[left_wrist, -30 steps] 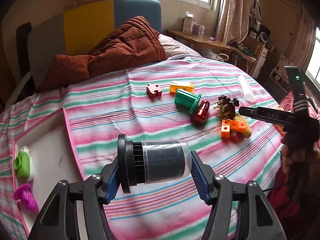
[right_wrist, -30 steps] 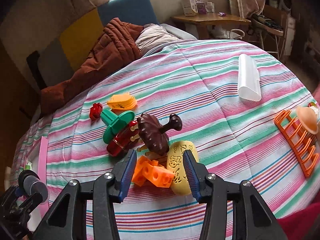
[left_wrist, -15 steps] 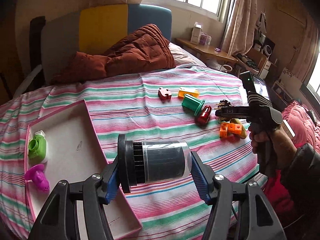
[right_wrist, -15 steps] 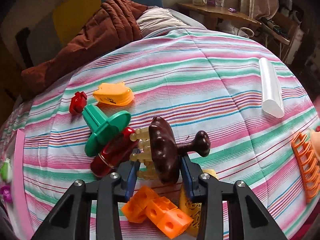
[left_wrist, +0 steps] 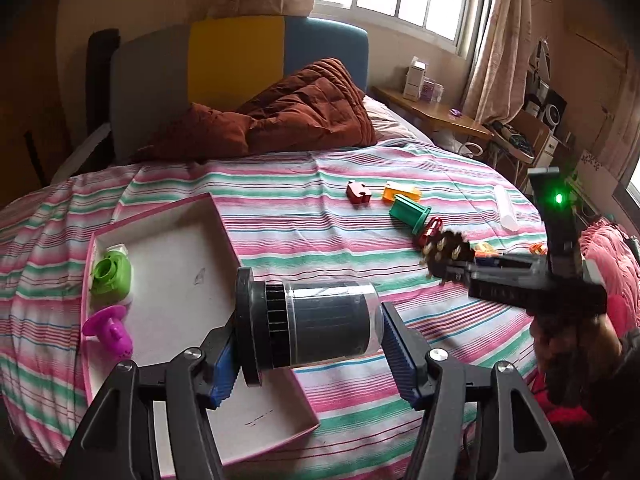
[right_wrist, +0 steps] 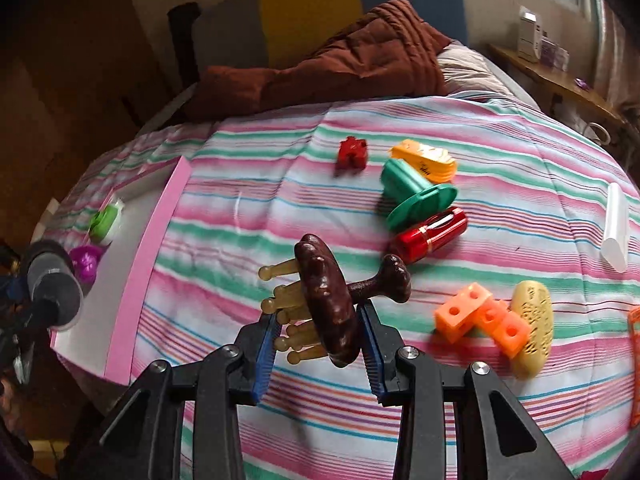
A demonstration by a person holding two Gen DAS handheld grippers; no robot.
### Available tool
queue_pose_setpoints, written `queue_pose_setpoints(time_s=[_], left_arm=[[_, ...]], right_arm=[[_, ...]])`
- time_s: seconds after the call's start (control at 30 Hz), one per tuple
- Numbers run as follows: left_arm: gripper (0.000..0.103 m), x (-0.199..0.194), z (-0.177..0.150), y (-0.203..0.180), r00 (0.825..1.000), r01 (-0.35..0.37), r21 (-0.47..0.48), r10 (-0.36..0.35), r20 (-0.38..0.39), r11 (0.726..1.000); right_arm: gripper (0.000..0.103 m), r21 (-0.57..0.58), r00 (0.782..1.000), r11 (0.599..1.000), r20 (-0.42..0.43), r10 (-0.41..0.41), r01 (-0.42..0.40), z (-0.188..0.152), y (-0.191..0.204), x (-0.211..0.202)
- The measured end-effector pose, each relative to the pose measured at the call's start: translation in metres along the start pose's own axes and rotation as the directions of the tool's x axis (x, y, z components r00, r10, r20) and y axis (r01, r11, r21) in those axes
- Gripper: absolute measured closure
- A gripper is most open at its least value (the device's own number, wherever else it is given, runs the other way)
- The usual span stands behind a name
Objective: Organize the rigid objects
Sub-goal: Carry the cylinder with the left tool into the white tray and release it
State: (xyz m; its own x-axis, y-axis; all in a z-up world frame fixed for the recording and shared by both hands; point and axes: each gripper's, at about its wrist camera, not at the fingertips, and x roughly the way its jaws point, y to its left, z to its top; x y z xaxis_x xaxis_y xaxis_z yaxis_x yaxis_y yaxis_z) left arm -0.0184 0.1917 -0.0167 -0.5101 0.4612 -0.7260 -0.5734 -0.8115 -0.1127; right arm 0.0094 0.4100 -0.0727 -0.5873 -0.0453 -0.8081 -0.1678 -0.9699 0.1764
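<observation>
Now lifted off the striped bedspread [right_wrist: 248, 184]: brown massage brush [right_wrist: 332, 304], pinched by just-closed right gripper [right_wrist: 320, 344]; left gripper [left_wrist: 308, 340] clamping a jar [left_wrist: 320, 320] above the tray [left_wrist: 176, 264], ready for dropping in.

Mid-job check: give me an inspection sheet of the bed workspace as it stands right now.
Surface: striped bedsheet, wrinkled.
Job's things: pink-rimmed tray holds a green toy and a purple toy. Loose on the sheet: red puzzle piece, green spool, red cylinder, orange blocks, yellow oval.
Clutter: brown quilt at the headboard; white tube.
Grippers: left hand-held gripper clamps a dark jar over the tray's corner; right hand-held gripper, jaws just closing, grips a brown massager off the sheet.
Cables: nothing seen.
Surroundings: window, curtain, wooden desk.
</observation>
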Motion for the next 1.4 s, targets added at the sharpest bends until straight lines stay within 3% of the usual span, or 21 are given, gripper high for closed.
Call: queue_pose_setpoints(time_s=[0.17, 0.47, 1.1, 1.4], left_arm=[[0.039, -0.009, -0.008, 0.013, 0.999, -0.054, -0.023, 0.054, 0.001, 0.998], [0.039, -0.022, -0.024, 0.033, 0.993, -0.118, -0.067, 0.118, -0.008, 0.991], [0.039, -0.023, -0.041, 0.049, 0.989, -0.146, -0.1, 0.142, -0.047, 0.984], [0.039, -0.046, -0.062, 0.096, 0.985, -0.171, -0.212, 0.161, -0.064, 0.962]], right_arm=[[0.065, -0.065, 0.999, 0.998, -0.042, -0.017, 0.014, -0.016, 0.016, 0.021], [0.065, -0.077, 0.999, 0.997, -0.025, -0.028, 0.026, -0.016, 0.018, 0.022], [0.065, -0.081, 0.999, 0.996, -0.018, -0.033, 0.032, -0.014, 0.02, 0.023], [0.065, -0.084, 0.999, 0.996, -0.017, -0.036, 0.035, -0.014, 0.021, 0.023]])
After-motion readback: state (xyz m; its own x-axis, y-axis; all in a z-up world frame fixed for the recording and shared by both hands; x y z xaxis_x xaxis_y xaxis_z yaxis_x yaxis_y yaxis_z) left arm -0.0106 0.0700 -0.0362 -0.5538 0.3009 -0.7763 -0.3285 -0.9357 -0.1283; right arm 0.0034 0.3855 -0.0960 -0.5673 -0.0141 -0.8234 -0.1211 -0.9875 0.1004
